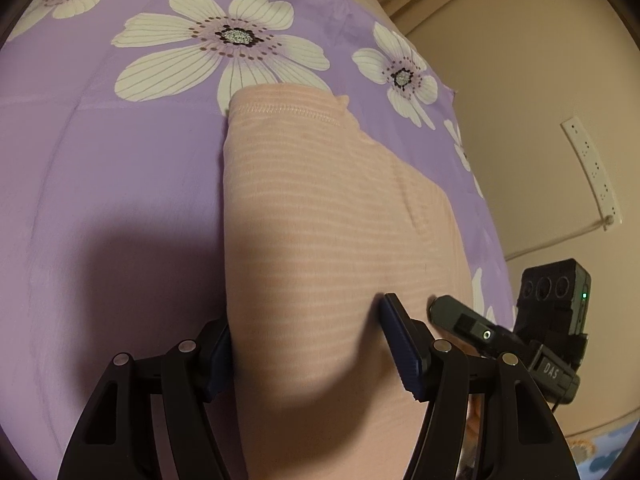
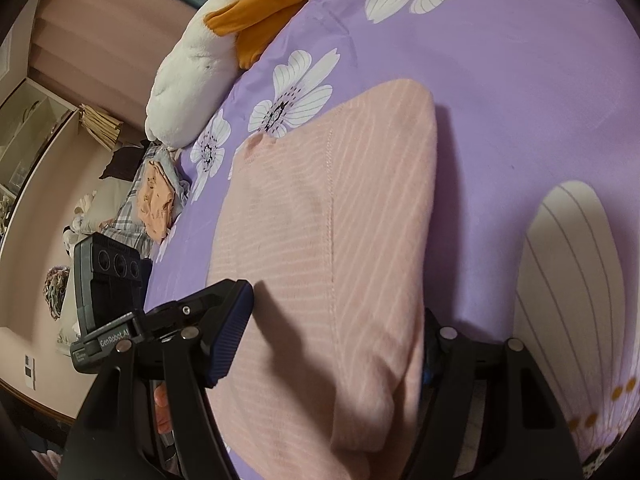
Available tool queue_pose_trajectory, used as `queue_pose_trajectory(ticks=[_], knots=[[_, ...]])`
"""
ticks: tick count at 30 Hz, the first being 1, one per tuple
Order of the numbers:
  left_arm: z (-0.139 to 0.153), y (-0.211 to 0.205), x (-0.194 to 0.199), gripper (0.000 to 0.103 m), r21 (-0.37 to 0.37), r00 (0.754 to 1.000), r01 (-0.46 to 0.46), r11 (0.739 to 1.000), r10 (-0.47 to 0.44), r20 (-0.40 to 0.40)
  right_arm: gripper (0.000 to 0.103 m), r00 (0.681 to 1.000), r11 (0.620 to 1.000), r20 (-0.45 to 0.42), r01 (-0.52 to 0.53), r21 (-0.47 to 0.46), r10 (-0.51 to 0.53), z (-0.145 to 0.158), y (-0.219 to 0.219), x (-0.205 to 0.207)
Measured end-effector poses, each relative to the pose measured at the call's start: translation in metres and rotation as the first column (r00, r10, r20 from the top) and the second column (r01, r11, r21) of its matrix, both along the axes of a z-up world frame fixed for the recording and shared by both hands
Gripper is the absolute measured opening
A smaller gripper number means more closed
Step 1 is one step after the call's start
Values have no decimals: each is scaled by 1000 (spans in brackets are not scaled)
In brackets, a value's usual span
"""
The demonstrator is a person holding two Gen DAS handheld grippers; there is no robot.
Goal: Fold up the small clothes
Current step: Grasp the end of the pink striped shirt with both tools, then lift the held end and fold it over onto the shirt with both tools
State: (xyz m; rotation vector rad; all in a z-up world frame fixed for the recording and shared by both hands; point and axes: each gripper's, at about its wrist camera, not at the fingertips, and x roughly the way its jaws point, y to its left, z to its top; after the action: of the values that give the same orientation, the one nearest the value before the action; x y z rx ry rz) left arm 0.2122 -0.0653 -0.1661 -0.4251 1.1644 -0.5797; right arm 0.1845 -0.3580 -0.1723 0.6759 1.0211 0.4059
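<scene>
While one purple sheet (image 1: 120,184) printed with big white flowers covers the bed and fills both views, one pink striped garment (image 1: 320,208) lies flat on it, running forward from between both pairs of fingers. Left gripper (image 1: 308,344): jaws apart, cloth edge between them, one pad hidden behind the fold — cannot tell if it pinches. Right gripper (image 2: 332,344): same, jaws apart around the cloth, far pad hidden. One white plush toy (image 2: 192,76) with orange parts sits beyond the right fingers, at the bed edge. One small pile of clothes (image 2: 154,200) left of them. One white power strip (image 1: 592,172) on the beige wall, right of the left fingers. Writing — "DAS" on the right unit, "GenRobot.AI" on the left.
</scene>
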Motion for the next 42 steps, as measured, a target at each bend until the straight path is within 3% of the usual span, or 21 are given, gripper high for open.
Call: queue_pose_trajectory(ticks=[15,35,42], knots=[[-1,-6,11,65,4,1000,6,1000,-6,14,55,1000,999,18,-4,-42,4,-4,6,20],[3,-13,5,65,63,999,23,998,-26,48,38,997,979,77,23,-203,-7,8,23,17],[6,-18,1,59,72,997,30,997,-34,63,33,995,965,102,31,-261,-4,17,32,14]])
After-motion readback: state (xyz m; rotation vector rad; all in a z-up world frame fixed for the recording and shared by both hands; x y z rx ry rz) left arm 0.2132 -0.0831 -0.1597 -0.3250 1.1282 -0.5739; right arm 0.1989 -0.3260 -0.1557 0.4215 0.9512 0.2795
